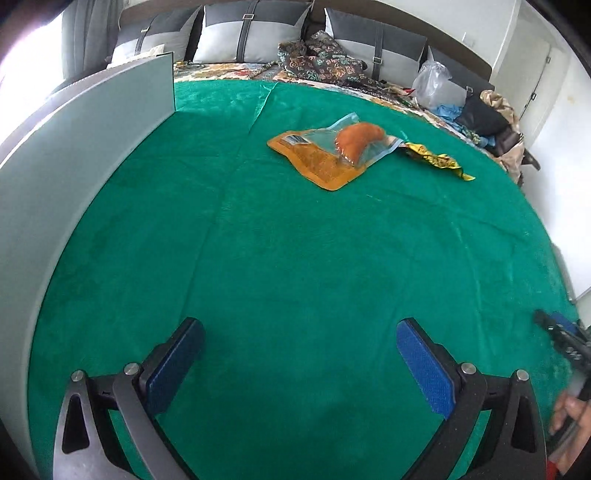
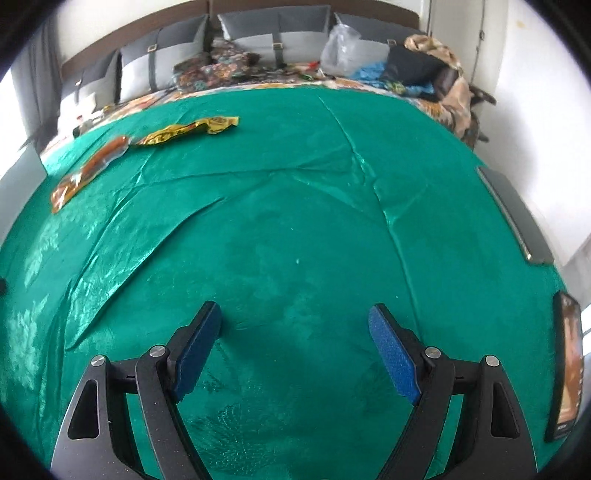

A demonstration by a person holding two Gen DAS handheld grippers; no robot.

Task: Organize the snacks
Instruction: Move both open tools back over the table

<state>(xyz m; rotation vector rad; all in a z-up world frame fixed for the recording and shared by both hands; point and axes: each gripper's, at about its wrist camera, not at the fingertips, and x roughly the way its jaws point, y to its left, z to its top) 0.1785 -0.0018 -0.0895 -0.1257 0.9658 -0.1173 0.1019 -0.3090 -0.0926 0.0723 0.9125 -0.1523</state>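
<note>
Two snacks on the green cloth (image 1: 295,258), both loose, neither gripped.

1. Orange sausage pack (image 1: 328,155): clear front, one sausage visible inside, lying flat on the far half of the cloth, right of centre in the left wrist view. In the right wrist view it sits far left.
2. Gold wrapper (image 1: 439,160): crinkled and elongated, just right of the sausage pack, its near end touching or tucked under the pack's corner; can't tell which.

Left gripper (image 1: 300,347): jaws wide apart, nothing between the two blue pads, only bare cloth. It hangs over the near part of the cloth, well short of both snacks.

Right gripper (image 2: 294,334): jaws also apart, empty, over wrinkled cloth at near centre. Both snacks are well off to its far left.

Other counts: one grey upright panel (image 1: 74,155) along the left edge of the cloth. Two flat dark items at the right edge in the right wrist view: one grey slab (image 2: 517,214) farther off, and one that looks like a phone (image 2: 567,373) nearer, though it is distorted at the frame edge. Three grey cushions (image 1: 251,33) line the headboard beyond, with one clear plastic bag (image 1: 436,85) and a pile of patterned fabric.

A hand (image 1: 570,424) shows at the near right edge of the left wrist view.
</note>
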